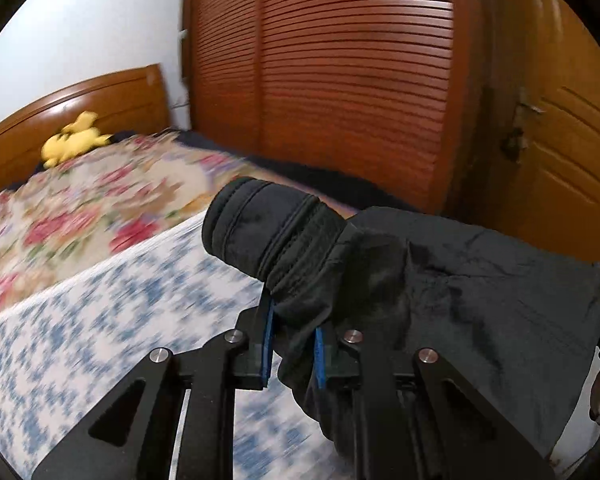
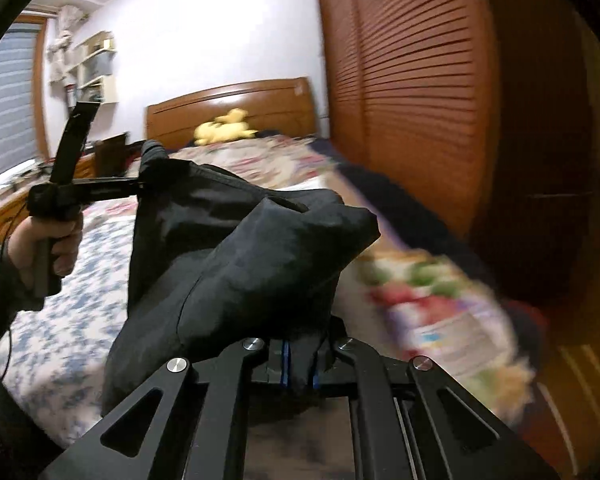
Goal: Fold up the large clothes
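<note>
Both tools pinch creased, matte-black garment (image 1: 440,280).

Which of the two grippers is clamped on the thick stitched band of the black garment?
The left gripper: the ribbed stitched band bulges just above its pads. The right gripper pinches only smooth fabric of the black garment.

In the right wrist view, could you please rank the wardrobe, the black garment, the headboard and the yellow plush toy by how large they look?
1. Wardrobe, largest.
2. Black garment, though being close to the camera inflates it.
3. Headboard.
4. Yellow plush toy, smallest.
</note>
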`<state>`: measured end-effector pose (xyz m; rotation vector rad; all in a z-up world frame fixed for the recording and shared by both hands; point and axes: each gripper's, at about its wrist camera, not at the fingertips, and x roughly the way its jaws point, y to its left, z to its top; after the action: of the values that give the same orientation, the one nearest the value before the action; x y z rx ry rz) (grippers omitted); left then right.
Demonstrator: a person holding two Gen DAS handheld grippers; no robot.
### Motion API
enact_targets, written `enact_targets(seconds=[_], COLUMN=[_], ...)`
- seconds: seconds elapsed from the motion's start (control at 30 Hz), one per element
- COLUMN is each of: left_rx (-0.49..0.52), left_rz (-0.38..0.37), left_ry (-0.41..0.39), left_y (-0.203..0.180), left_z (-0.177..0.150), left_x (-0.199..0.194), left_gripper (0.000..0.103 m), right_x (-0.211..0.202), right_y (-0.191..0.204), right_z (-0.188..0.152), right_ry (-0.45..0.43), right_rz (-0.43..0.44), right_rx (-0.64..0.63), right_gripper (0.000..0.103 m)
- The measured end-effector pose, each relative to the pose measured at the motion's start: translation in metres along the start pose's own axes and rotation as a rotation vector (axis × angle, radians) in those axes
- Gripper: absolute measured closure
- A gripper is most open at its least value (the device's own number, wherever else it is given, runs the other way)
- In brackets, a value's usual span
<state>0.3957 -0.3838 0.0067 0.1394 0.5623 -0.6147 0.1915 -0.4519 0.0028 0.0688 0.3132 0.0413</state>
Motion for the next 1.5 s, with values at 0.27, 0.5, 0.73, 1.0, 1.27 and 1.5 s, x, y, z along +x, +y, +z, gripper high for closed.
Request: enact_targets(seconds=[0.27,0.5,0.73,1.0,1.27,1.5], left_rx=[0.043,0.145,0.134,0.145,0.129,0.131], left_rz=[-0.117,-0.034,-0.079,-0.122,-0.132,-0.141], left_ry=[0.022,0.085,0.042,-0.017,-0.049,-0.044], left_y=[-0.08,-0.098,-0.087,-0.088,-0.087,-0.09], left_z=[0.016,-0.002,-0.013,-0.026,-0.04,-0.051], left_x=[0.061,0.075,0.033,-0.022,-0.062,-0.07], left_gripper=[0.086,0.081,0.052,0.021,0.011,0.011], right_x=[-0.044,-0.048,-0.078,-0.087,-0.046,-0.066], right_y=[-0.07,-0.095,-0.069,-0.026,-0.037,-0.083], right_z=[-0.013,-0.05,-0.022,0.007,0.006,0.015], right_ry=[-0.028,0.051,0.001,-0.054,0.091,0.095], right_rz=[-0.239,-0.33,-0.449,-0.342,-0.297,-0.375], right_rx=[0.049,0.173,0.172,0.066,0.066,0.179], right_gripper=[0.096,0.093,0.079,0.067,0.048,0.033])
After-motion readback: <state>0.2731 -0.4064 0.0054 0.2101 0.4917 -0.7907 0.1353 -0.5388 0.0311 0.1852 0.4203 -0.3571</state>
